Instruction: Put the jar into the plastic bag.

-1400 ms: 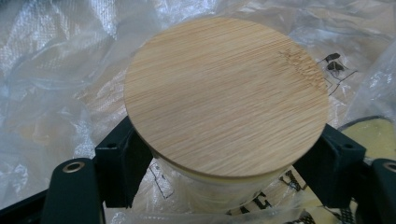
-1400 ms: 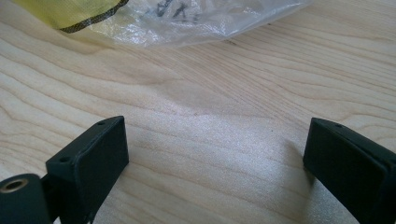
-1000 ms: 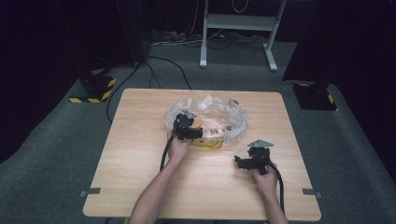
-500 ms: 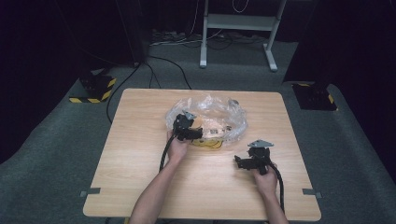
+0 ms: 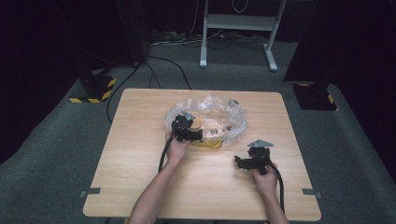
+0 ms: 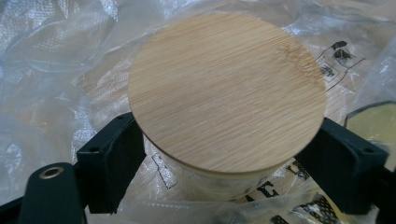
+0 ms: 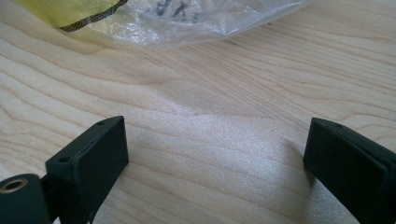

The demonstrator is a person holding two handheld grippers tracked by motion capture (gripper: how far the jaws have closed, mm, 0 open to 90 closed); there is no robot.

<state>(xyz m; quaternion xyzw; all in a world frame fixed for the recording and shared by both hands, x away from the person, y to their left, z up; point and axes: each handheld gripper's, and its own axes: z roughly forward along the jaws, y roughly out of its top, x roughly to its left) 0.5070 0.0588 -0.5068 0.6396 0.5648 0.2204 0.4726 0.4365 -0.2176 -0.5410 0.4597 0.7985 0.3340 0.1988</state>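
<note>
A crumpled clear plastic bag [image 5: 224, 114] lies at the middle of the wooden table [image 5: 140, 140]. Inside it stands a jar with a round bamboo lid [image 6: 226, 88], seen as a tan disc [image 5: 198, 122] from above. My left gripper [image 6: 219, 161] reaches into the bag's near side [image 5: 198, 134]. Its jaws have just been opening and now flank the jar's body and bag film without clearly pressing on them. My right gripper [image 7: 215, 140] rests low over bare table at the front right [image 5: 239, 161], open, with nothing between its pads.
A yellow item with a dark edge [image 7: 70, 11] lies in the bag's near corner [image 6: 373, 121]. Black cables trail from both grippers toward the front edge. A white metal stand [image 5: 238, 28] and dark floor equipment sit beyond the table.
</note>
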